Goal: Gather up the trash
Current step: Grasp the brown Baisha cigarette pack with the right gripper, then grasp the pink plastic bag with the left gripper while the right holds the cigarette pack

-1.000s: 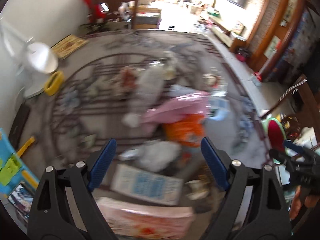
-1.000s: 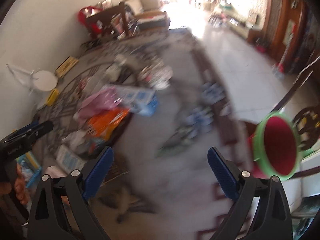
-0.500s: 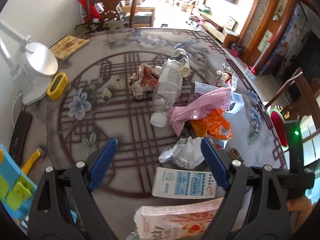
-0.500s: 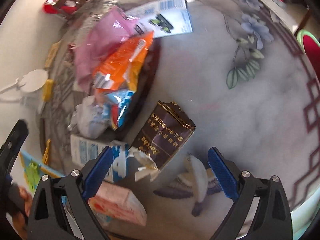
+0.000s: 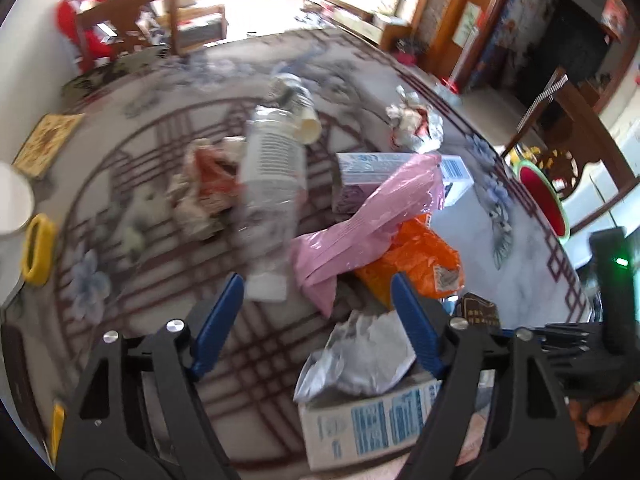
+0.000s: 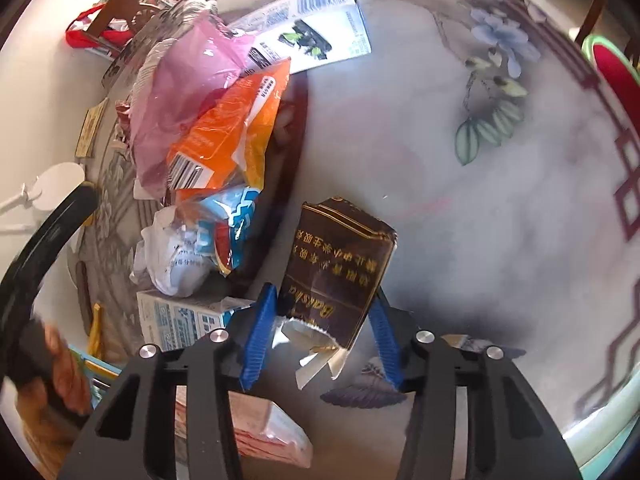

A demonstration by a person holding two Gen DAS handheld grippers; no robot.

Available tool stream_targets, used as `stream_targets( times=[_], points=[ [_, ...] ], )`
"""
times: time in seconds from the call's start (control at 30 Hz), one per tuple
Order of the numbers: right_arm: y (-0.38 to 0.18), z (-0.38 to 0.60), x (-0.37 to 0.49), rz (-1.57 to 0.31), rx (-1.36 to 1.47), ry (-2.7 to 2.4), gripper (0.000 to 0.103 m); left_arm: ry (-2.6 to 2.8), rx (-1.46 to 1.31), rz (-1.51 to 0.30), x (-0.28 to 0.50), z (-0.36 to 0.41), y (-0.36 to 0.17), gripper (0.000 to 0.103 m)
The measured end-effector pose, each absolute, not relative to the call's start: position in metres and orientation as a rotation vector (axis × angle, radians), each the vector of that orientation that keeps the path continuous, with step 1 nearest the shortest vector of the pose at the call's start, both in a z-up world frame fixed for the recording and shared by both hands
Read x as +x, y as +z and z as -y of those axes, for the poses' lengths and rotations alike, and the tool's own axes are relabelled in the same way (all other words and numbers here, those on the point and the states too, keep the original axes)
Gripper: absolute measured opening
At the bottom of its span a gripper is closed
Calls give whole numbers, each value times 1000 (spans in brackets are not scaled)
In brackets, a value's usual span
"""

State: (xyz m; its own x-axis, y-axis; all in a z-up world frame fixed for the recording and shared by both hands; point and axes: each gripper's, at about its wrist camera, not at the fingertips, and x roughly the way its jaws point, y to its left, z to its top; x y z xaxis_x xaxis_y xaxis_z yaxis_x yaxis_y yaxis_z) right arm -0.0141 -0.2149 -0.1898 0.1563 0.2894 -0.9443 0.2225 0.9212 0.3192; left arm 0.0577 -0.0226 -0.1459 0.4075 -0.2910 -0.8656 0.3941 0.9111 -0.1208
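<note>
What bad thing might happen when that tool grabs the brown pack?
The right tool has its blue fingers around only the torn end of the brown cigarette pack, so the pack might slip out or crumple. The loose foil flap may tear off and stay on the table. Lifting might also nudge the blue wrapper close beside it.

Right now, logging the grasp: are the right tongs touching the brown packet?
Touching. The right wrist view shows both blue pads pressed against the brown packet in the right tongs.
</note>
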Motion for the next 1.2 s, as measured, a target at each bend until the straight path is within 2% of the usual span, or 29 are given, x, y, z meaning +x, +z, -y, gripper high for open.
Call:
stream_targets(
  times=[0.17,0.23,0.37,0.4,0.43,0.5,0.57,0.7,0.77,0.8,0.87,0.93,1.03,1.13,1.2],
  points=[
    [-177,211,-17,-1382,372,41,41,-511,131,-1119,78,49,-163,73],
    [-173,211,-20,-1370,359,40,41,-527,115,-1150,85,55,-167,63],
    [-170,211,-23,-1356,353,33,41,-527,101,-1180,97,65,-175,59],
    [-170,211,-24,-1355,354,31,41,-525,100,-1187,98,66,-177,56],
    [-170,215,-26,-1354,355,31,41,-524,98,-1194,99,67,-179,47],
    [-170,217,-28,-1353,359,31,41,-526,85,-1203,101,66,-179,42],
    [-170,215,-28,-1354,362,32,41,-527,75,-1202,101,65,-178,30],
    [-175,213,-27,-1378,334,37,42,-518,44,-1185,95,57,-172,21],
    [-181,214,-29,-1407,315,21,44,-510,26,-1182,91,53,-169,21],
    [-183,216,-29,-1411,318,13,47,-502,12,-1182,90,49,-168,21],
    [-185,220,-29,-1414,326,-4,62,-495,-7,-1189,88,45,-168,24],
    [-184,223,-28,-1400,338,-12,65,-486,-12,-1177,87,43,-166,26],
    [-187,222,-26,-1404,312,-23,76,-461,23,-1124,88,45,-159,48],
    [-196,216,-24,-1429,279,-14,74,-448,45,-1099,94,51,-155,54],
    [-199,213,-27,-1435,260,-4,64,-443,40,-1105,100,54,-157,58]
  ],
)
